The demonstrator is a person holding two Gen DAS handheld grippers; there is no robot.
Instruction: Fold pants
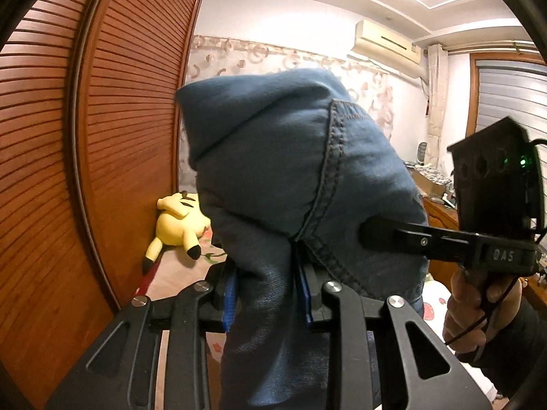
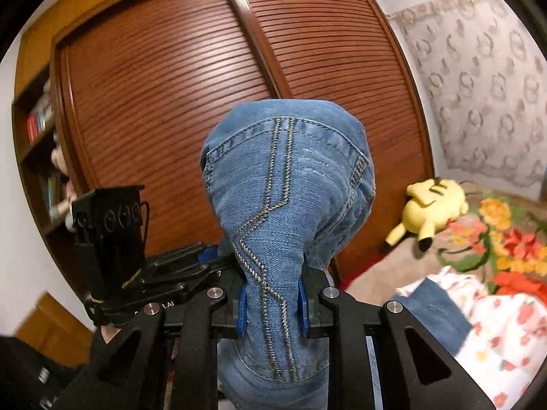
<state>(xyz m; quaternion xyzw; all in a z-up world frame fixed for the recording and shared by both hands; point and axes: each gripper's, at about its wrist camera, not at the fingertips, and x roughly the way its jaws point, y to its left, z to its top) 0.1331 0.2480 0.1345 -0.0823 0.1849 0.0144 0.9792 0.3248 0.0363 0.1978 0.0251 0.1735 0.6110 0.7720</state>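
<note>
Both claws, the left gripper (image 1: 268,299) and the right gripper (image 2: 273,307), are clamped on bunched blue jeans (image 2: 287,205) before a slatted wooden wardrobe (image 2: 177,78).

Both grippers are matte black linkage frames with triangular cut-outs, round silver screw heads at the pivots and blue pads inside the fingers. The right gripper (image 1: 367,237) carries a boxy black camera housing with a green light, pale lettering on its body and a thin black cable. A dark sleeve (image 1: 512,348) covers the wrist.
</note>
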